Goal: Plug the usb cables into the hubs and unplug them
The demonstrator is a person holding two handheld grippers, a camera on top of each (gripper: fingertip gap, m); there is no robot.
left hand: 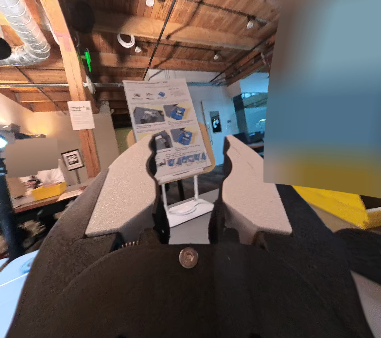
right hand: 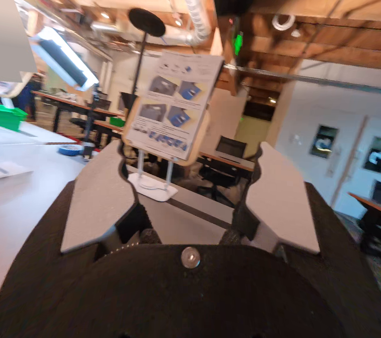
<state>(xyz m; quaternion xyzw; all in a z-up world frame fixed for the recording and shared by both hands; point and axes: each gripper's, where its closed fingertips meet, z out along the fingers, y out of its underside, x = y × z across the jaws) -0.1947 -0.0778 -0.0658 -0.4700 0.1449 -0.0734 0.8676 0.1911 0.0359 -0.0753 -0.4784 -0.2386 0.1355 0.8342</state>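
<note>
My left hand-held gripper (left hand: 188, 155) and right hand-held gripper (right hand: 189, 160) both gape, empty, aimed up at the instruction stand (right hand: 175, 105) on the bench (right hand: 41, 179). Cables and hubs are out of view, probably below; neither side looks nearer.

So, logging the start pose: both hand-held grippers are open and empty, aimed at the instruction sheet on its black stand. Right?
Nearly. The stand is white, as the right wrist view shows. Otherwise yes: left hand-held gripper and right hand-held gripper are open, empty, facing the instruction sheet.
</note>
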